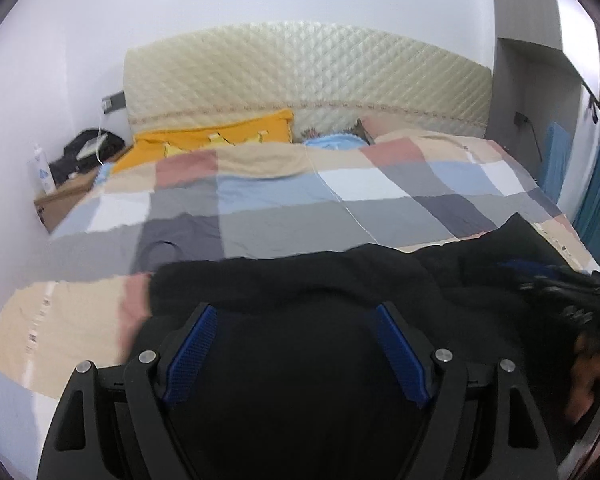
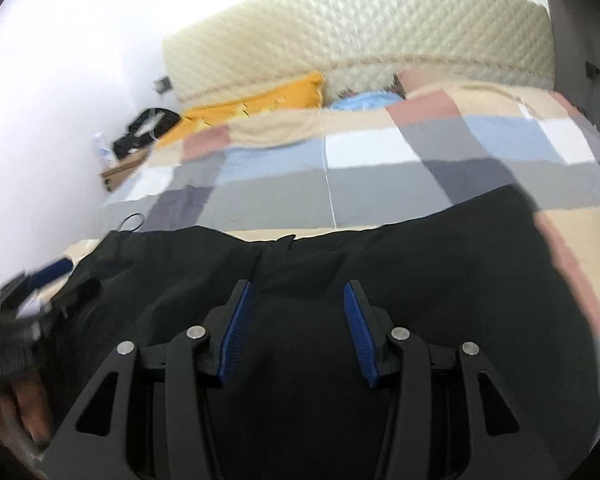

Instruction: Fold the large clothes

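Left wrist view showed the left gripper (image 1: 296, 314) unclenched, holding nothing, over the black garment (image 1: 300, 280) on the near checked duvet (image 1: 284, 200); the right gripper (image 2: 298, 292) likewise released; best to pinch one edge layer cleanly before folding.

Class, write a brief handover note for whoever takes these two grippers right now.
Left gripper: open, nothing pinched, over the black garment.
Right gripper: open, narrower gap, also over the garment, nothing gripped.
The garment lies spread across the near end of the patchwork bedspread.
Done: garment laid out; whether any fold is made, I cannot tell.
Left: grip edges and fold.
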Motion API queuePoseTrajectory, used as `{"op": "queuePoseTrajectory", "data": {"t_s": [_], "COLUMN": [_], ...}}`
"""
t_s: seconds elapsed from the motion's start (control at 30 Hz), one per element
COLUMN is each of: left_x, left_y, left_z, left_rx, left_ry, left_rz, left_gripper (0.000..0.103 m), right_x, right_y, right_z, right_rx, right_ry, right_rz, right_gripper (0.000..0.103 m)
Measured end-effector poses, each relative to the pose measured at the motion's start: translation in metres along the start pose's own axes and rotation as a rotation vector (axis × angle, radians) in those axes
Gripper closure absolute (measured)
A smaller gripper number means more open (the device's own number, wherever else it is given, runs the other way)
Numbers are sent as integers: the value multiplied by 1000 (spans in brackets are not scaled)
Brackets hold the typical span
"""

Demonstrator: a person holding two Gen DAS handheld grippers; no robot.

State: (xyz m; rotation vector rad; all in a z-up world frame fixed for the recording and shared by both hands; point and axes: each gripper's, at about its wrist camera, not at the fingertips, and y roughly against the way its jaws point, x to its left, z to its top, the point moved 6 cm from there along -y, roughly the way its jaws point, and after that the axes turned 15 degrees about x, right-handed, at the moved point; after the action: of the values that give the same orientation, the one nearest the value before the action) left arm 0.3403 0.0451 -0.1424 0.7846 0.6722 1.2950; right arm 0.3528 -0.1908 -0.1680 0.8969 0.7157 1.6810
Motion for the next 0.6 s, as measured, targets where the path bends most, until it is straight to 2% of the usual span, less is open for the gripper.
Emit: {"op": "queuePoseTrajectory", "data": {"t_s": [0.1,0.2,0.33,0.6], "left_x": [30,51,56,58], "left_y": [4,-12,-34,-56], "left_z": [-13,-27,-39,-50], "left_rx": [33,94,121,159], "left_ry": [79,156,134,159], "left_rz": [-23,-87,-97,-174], "left_gripper": [22,22,22,18], "right_x": [-25,-44,-51,-43], "right_y": [24,29,15,-20], "right_z": [-19,-29,-34,-44], "right_rx": [-6,13,34,38], "right_ry": [6,-31,-19,39], "right_rz": [-82,-36,-46,-117], "right_gripper": [54,54,54,54]}}
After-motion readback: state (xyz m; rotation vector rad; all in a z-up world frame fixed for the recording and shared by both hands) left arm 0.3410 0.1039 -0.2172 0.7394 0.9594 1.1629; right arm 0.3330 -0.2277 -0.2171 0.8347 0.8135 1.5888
